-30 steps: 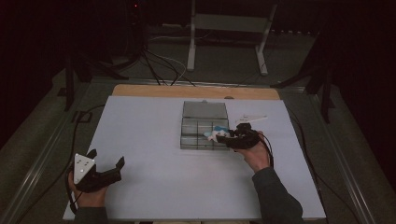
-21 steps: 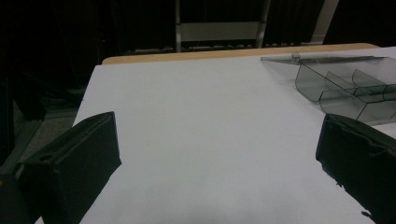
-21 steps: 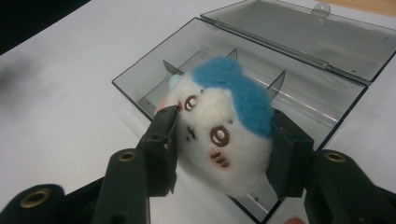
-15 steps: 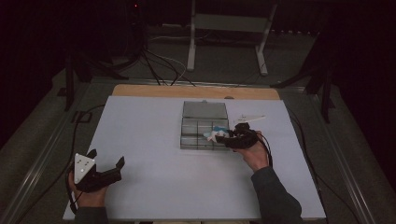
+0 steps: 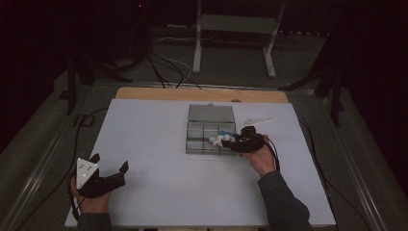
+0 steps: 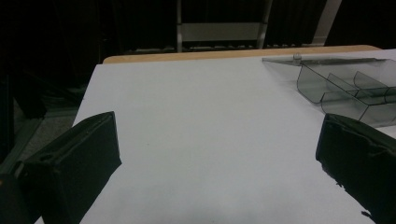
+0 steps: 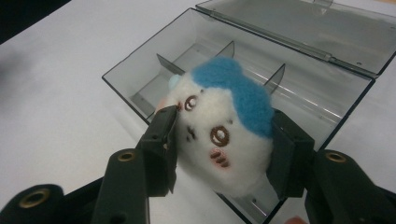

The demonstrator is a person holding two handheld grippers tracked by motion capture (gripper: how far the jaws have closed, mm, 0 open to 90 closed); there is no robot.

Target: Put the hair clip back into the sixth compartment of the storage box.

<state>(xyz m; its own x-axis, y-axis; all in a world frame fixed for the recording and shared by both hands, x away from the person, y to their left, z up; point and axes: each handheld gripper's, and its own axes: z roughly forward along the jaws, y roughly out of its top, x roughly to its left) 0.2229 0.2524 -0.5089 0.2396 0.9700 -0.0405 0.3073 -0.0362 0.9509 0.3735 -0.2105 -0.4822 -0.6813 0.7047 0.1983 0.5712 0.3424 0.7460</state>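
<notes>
**Plush toy held over the box**

My right gripper (image 7: pixel 219 140) had its jaws closed on the plush toy (image 7: pixel 222 126), one pad pressed into each flank of the soft white body, with the blue tuft on top and the stitched face turned toward my own camera. I held the toy above the near edge of the box (image 7: pixel 140 70), whose clear lid lay folded flat on the far side. In the high view the toy (image 5: pixel 221 140) showed as a pale spot at the box's (image 5: pixel 210 136) front right corner, with my right gripper (image 5: pixel 240 143) just beside that corner.

What mattered for the next move, as I judged it, was direction: the open compartments lay straight ahead of my jaws and below the toy, so a short push forward over the rim and a lowering would set it inside. The box's long side ran across my line of reach, and its dividers split it into cells along that length; the toy looked about as wide as one cell, so the fit seemed snug. I could not tell which cell sat directly beneath it.

My left gripper (image 5: pixel 108 173) rested well away from the box, toward the near left of the table (image 5: pixel 159 192), its jaws spread wide and holding nothing. The right hand was plainly the nearer one.
</notes>
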